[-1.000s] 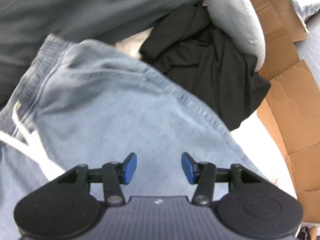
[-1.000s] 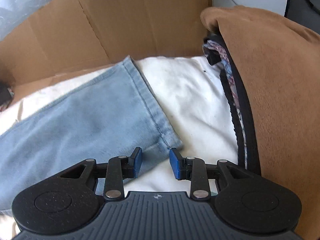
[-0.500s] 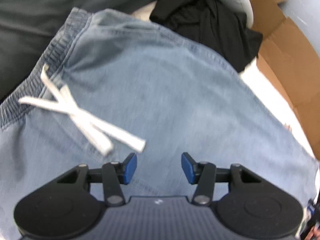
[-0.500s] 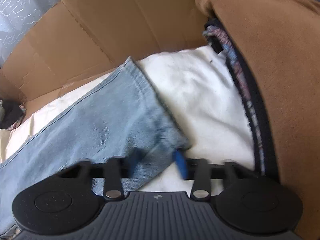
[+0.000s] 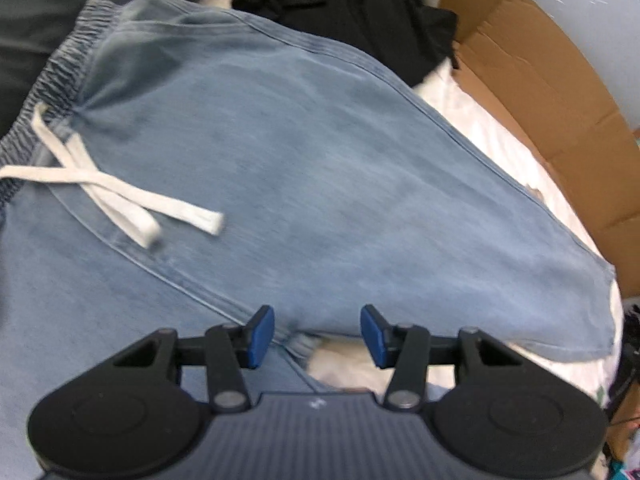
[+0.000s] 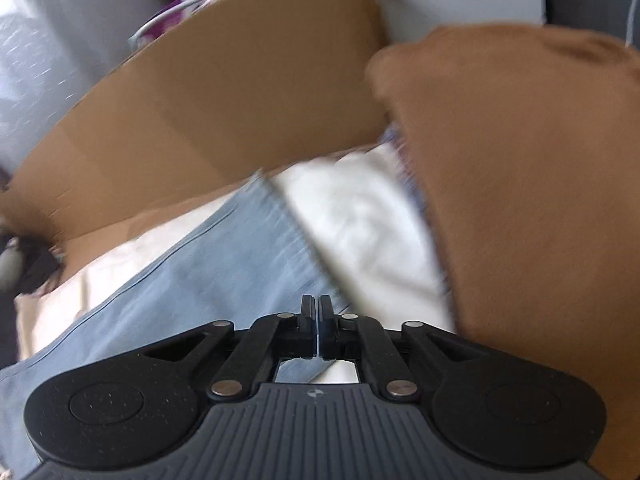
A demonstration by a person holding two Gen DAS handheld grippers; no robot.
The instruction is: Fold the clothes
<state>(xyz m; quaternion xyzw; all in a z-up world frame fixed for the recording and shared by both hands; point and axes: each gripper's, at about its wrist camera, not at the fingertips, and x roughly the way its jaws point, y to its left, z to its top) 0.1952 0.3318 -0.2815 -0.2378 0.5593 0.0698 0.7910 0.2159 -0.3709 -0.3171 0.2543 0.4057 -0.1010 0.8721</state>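
Light blue denim trousers (image 5: 300,152) with an elastic waistband (image 5: 60,76) and a white drawstring (image 5: 120,196) lie spread on a white sheet (image 5: 500,136). My left gripper (image 5: 317,336) hovers open over the crotch, where the two legs split; nothing is between its blue pads (image 5: 260,336). In the right wrist view, one trouser leg (image 6: 224,264) runs up to my right gripper (image 6: 317,312). That gripper is shut on the leg's hem end, and the cloth rises off the sheet (image 6: 368,232) there. The picture is blurred.
A black garment (image 5: 360,12) is heaped beyond the waistband. Brown cardboard (image 5: 540,92) walls the far side, seen too in the right wrist view as cardboard (image 6: 240,100). A brown garment (image 6: 520,180) bulks close on the right, with a patterned cloth edge under it.
My left gripper slid from the hip down to the crotch, still open. My right gripper closed on the leg's hem and rose, tilting the view.
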